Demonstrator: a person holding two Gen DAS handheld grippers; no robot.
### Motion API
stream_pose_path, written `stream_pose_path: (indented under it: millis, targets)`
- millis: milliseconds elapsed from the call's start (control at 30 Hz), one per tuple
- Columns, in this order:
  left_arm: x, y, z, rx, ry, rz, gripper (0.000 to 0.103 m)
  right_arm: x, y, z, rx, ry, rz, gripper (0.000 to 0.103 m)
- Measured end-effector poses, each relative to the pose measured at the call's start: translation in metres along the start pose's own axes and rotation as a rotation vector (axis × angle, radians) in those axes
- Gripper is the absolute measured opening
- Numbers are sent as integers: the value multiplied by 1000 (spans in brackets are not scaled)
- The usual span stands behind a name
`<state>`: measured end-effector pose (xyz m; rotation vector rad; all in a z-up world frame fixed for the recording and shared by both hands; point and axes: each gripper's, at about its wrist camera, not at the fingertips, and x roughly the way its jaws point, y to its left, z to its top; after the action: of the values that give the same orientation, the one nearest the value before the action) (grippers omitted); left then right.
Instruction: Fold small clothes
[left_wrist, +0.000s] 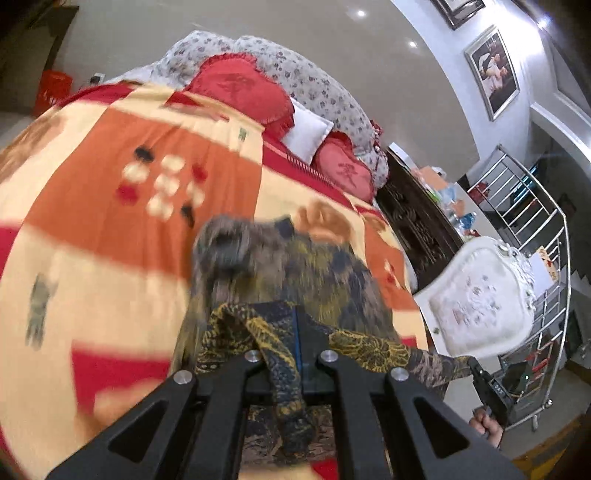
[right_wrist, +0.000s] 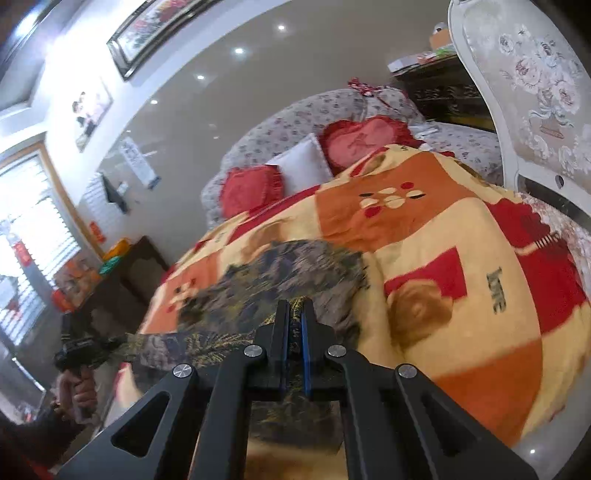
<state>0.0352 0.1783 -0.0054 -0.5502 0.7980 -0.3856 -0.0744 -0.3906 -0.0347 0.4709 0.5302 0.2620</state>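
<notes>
Left hand-held gripper (left_wrist: 295, 328): jaws clenched on an edge of the patterned garment (left_wrist: 325, 280), a dark cloth printed in yellow and navy. The fabric drapes over the gripper's linkage and runs forward from the fingertips onto the bed, where the far part of the cloth is blurred. The garment's near edge stretches away to the right of this view, toward the other gripper, held in a hand (left_wrist: 487, 424) at the picture's lower right edge.

Bed blanket (left_wrist: 110, 221): orange, cream and red, lying under the garment. Red heart cushions (left_wrist: 236, 88) and a white pillow (left_wrist: 308, 133) sit at the head of the bed, well apart from the cloth.

Right hand-held gripper (right_wrist: 295, 325): jaws nearly closed, with a narrow strip of the same garment (right_wrist: 288, 269) pinched between the blue-lined pads. The cloth spreads ahead of the fingertips across the blanket (right_wrist: 443, 229) and also trails left toward the other hand (right_wrist: 79, 387). A white floral chair back (right_wrist: 532, 92) stands at the right, beside the bed.
</notes>
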Motion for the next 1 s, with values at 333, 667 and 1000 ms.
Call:
stream_pose_path:
  millis: [333,667,1000]
  targets:
    - [123,34,75,-43,44,166,2,127,-26,61,29,76,-62,13]
    - [176,62,63,-22,149,256,7,206,-60,52,118,195,-162,14]
    - [134,35,72,152,122,246,29,141,-52,67,75,121,-160,30]
